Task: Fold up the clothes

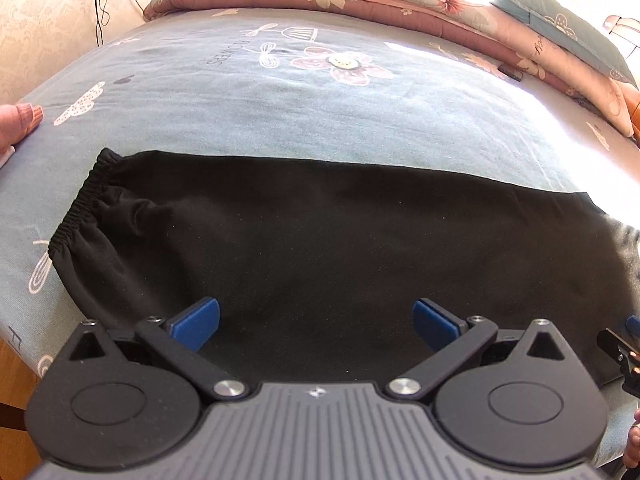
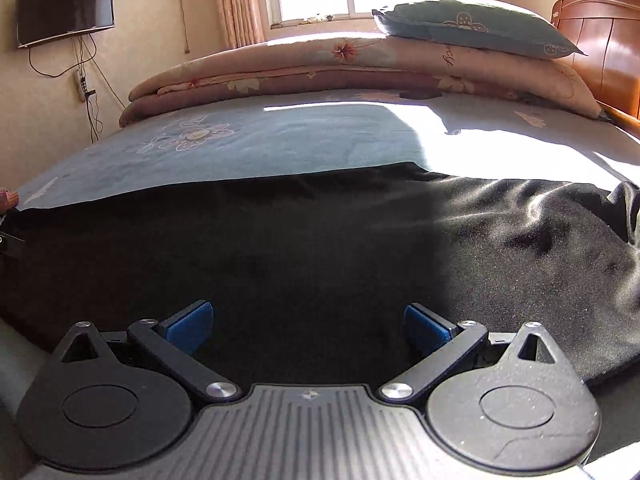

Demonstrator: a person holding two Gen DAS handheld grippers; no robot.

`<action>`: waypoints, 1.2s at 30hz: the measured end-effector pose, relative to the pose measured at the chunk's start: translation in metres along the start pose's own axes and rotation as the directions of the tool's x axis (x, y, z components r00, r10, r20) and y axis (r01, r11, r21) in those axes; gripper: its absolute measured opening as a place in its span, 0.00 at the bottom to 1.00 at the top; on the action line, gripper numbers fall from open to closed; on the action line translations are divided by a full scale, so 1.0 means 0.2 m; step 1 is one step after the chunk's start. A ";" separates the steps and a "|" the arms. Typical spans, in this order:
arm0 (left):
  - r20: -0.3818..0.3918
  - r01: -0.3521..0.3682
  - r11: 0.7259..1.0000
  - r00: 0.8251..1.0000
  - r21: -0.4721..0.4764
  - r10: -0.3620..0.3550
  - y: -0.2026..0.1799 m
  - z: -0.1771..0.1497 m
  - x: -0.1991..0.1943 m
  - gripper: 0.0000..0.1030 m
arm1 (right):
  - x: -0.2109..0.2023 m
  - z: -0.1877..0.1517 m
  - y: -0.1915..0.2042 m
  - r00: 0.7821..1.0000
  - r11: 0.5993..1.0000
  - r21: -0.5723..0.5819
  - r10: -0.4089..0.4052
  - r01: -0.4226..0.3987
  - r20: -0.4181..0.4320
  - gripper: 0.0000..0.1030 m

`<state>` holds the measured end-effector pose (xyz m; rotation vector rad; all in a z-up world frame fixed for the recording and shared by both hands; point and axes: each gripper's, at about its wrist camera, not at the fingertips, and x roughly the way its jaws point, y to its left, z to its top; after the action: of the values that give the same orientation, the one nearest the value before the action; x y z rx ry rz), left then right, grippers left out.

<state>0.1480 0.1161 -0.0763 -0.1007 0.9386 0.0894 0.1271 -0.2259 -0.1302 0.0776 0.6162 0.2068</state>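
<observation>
**Black trousers flat on the bed, both grippers wide and empty**

Black trousers (image 1: 320, 248) fill the near part of both wrist views, spread lengthwise along the near edge of the bed (image 1: 240, 120), over its blue-grey flowered sheet. They look like one long, mostly smooth panel; whether that is one layer or legs already laid one on the other cannot be told. The cloth is matte and dark. It lies smooth toward the left and rumples into sunlit ridges (image 2: 520, 232) toward the right end. A gathered elastic band (image 1: 82, 196) closes the left end near the bed's left edge.

Risks, as a judgement: thin, limp cloth could let a jaw pinch only the top layer, so a fold would drag the lower layer askew. The wrinkled right end could fold in its creases. Cloth near the bed's edge could slide off if tugged.

Left gripper (image 1: 316, 320) hovers over the trousers, jaws spread wide, holding nothing. Right gripper (image 2: 308, 326) is likewise wide apart and empty above the cloth.
</observation>
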 end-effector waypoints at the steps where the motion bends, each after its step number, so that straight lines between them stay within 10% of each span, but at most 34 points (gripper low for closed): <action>1: -0.003 -0.006 1.000 1.000 0.012 0.006 -0.03 0.01 0.00 0.99 | -0.01 -0.01 -0.01 1.000 1.000 0.002 0.015 -0.015 0.011 1.00; 11: -0.084 -0.033 0.991 0.996 0.131 0.044 -0.28 0.00 0.21 0.99 | -0.05 -0.06 -0.13 0.987 0.984 0.108 0.132 -0.141 0.091 1.00; 16: -0.115 0.006 1.000 0.993 0.004 -0.005 -0.19 -0.03 0.21 0.99 | -0.05 -0.07 -0.15 0.983 0.979 0.124 0.148 -0.162 0.112 1.00; 23: 0.038 0.150 0.970 0.989 -0.192 -0.145 0.12 0.09 -0.06 0.99 | -0.06 -0.10 -0.20 0.967 0.957 0.181 0.200 -0.228 0.160 1.00; 30: 0.224 0.281 0.840 0.955 -0.464 -0.196 0.74 0.08 -0.24 0.99 | -0.06 -0.11 -0.22 0.961 0.948 0.202 0.213 -0.248 0.178 1.00; 36: 0.312 0.417 0.611 0.909 -0.673 -0.276 1.21 -0.12 -0.13 0.99 | -0.11 -0.07 -0.13 0.981 0.973 0.159 0.151 -0.170 0.123 1.00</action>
<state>0.0847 0.3532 -0.0807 -1.0194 0.6345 0.1043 0.1060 -0.2556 -0.1336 0.3014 0.5162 0.3052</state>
